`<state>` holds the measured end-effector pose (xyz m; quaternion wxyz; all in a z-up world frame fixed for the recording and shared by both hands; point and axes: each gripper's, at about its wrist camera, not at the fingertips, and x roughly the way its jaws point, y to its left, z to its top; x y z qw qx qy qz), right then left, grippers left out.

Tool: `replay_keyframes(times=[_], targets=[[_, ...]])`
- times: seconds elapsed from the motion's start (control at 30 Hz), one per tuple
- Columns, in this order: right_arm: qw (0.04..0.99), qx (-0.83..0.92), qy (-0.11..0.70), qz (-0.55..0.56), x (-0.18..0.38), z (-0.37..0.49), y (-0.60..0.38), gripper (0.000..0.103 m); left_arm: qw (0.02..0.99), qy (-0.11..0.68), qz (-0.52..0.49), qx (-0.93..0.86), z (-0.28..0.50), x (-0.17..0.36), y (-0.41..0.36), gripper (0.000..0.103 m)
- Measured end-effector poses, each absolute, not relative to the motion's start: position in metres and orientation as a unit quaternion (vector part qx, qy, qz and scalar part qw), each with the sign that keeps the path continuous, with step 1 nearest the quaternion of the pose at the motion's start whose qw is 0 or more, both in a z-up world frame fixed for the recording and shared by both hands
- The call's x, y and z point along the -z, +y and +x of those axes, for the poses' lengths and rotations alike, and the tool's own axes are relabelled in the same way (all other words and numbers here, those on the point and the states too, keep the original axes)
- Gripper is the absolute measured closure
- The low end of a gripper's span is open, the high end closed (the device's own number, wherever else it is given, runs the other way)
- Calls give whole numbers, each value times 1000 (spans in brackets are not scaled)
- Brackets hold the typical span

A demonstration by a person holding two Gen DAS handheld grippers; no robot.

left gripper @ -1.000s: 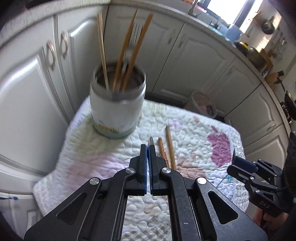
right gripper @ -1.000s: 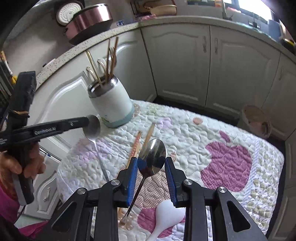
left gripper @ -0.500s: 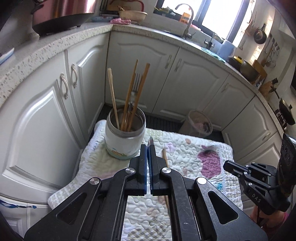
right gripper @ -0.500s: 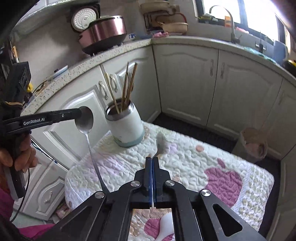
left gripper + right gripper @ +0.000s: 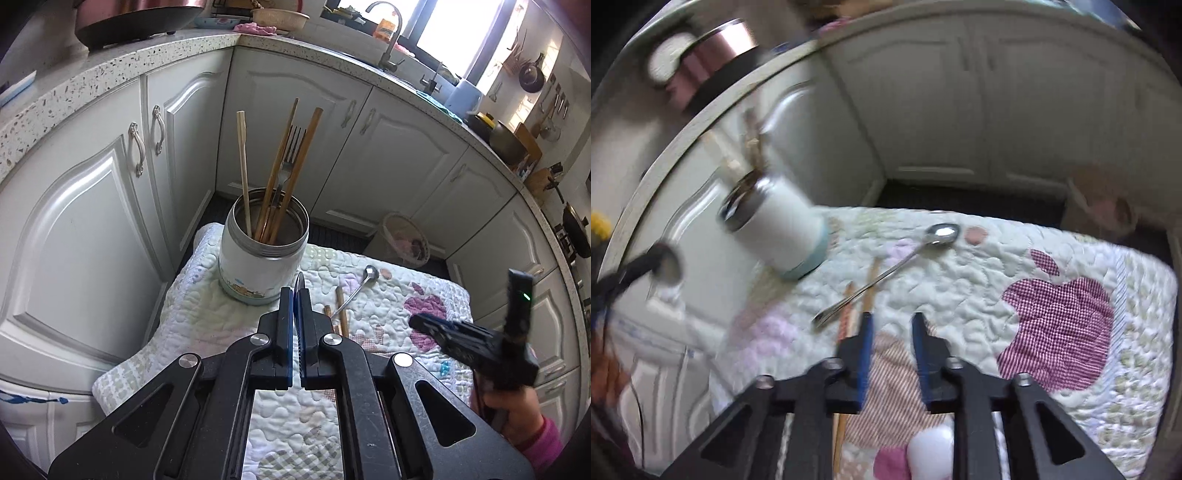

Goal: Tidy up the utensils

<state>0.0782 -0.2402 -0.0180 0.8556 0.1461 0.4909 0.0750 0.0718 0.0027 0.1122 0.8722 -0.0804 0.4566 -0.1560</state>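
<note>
Left tool point(image 5: 295, 291) pinches thin metal spoon point(image 5: 300, 282) edge

White panelled cabinet doors point(image 5: 280, 122) run round a corner under a speckled stone tabletop point(image 5: 122, 66). Dark floor point(image 5: 332, 236) at their base. Faucet point(image 5: 388, 33) before a bright window point(image 5: 465, 29); daylight. Pans hang on the right wall point(image 5: 532, 75).

The quilt point(image 5: 960, 295) is open on its apple-patch side. A spoon point(image 5: 886, 273) crosses two chopsticks point(image 5: 868, 291) near the jar point(image 5: 262, 254), whose mouth is crowded by upright chopsticks point(image 5: 275, 173) and a fork point(image 5: 286, 162). Cabinets point(image 5: 92, 206) close in behind.
</note>
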Motion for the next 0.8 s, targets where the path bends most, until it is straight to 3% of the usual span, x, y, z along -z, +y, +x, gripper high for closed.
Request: replay_keyframes(times=[0.13,0.27,0.57,0.63,0.67,0.73,0.8], targets=[[838,-57,506,196,39,117,-253,80,873,454,-85,159,78,-115,5,102],[810,-40,510,286,63,147,-271,70,872,454,-87,158,81,-116,9,102],[766,-16,477,431,96,166,-299,70,865,469,-91,154,88,-106,10,102],[765,-12,474,436,98,166,-300,75,864,470,-89,155,88,-105,9,102],[767,-11,475,431,99,166,-301,82,864,471,-88,156,88,-105,9,102],[771,-18,474,426,98,165,-302,84,864,470,-87,156,88,-104,8,102],[778,-24,470,415,93,160,-302,97,864,470,-89,155,88,-104,8,102]])
